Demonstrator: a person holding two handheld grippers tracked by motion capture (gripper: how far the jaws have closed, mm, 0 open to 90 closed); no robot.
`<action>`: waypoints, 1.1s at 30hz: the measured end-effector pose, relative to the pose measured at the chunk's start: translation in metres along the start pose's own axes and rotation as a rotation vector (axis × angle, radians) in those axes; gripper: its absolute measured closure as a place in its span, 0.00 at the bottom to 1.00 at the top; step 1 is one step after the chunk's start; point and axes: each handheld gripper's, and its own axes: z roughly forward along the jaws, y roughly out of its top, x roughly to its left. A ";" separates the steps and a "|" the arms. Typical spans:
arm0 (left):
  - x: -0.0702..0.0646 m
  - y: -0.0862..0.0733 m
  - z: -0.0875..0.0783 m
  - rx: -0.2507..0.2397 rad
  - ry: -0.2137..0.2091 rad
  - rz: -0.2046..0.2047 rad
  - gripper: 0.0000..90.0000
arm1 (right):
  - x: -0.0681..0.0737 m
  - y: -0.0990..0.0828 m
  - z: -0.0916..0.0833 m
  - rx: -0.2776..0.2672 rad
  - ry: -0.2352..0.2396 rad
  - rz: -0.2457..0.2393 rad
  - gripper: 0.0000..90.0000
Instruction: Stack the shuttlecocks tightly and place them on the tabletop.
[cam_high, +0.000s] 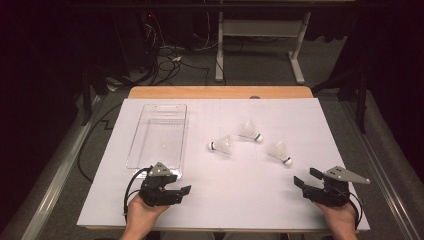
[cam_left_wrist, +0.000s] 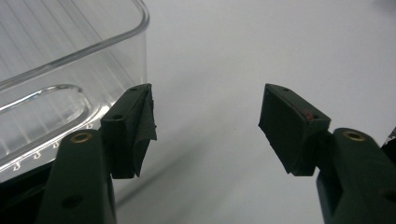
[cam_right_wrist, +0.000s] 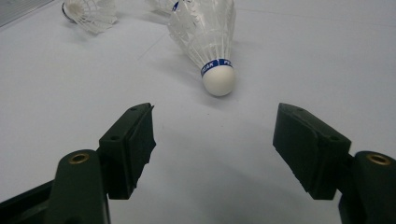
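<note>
Three white shuttlecocks lie on the white table sheet: one at the middle (cam_high: 221, 145), one behind it (cam_high: 250, 132), one to the right (cam_high: 280, 151). The right one (cam_right_wrist: 208, 37) lies just ahead of my right gripper (cam_right_wrist: 212, 140), cork toward me, and a second shuttlecock (cam_right_wrist: 88, 14) lies farther off. A clear plastic bin (cam_high: 159, 136) stands empty at the left. My left gripper (cam_high: 184, 194) rests open by the bin's near end, the bin corner (cam_left_wrist: 70, 70) beside its left jaw. My right gripper (cam_high: 306, 179) is open at the near right. Nothing sits between either gripper's jaws.
The white sheet (cam_high: 225, 210) covers a wooden table whose far edge (cam_high: 220, 92) shows. Beyond it are a desk frame (cam_high: 260, 45) and loose cables on the floor (cam_high: 170, 55). Metal rails run along both sides of the table.
</note>
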 end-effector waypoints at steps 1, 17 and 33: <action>0.000 -0.001 -0.001 -0.002 0.002 -0.005 0.40 | 0.000 0.000 0.000 0.000 -0.001 0.000 0.33; 0.008 -0.016 -0.015 -0.034 0.024 -0.017 0.40 | -0.002 -0.001 -0.002 -0.002 -0.015 0.012 0.33; 0.020 -0.036 -0.031 -0.074 0.071 -0.062 0.40 | -0.002 -0.001 -0.002 0.001 -0.019 0.020 0.33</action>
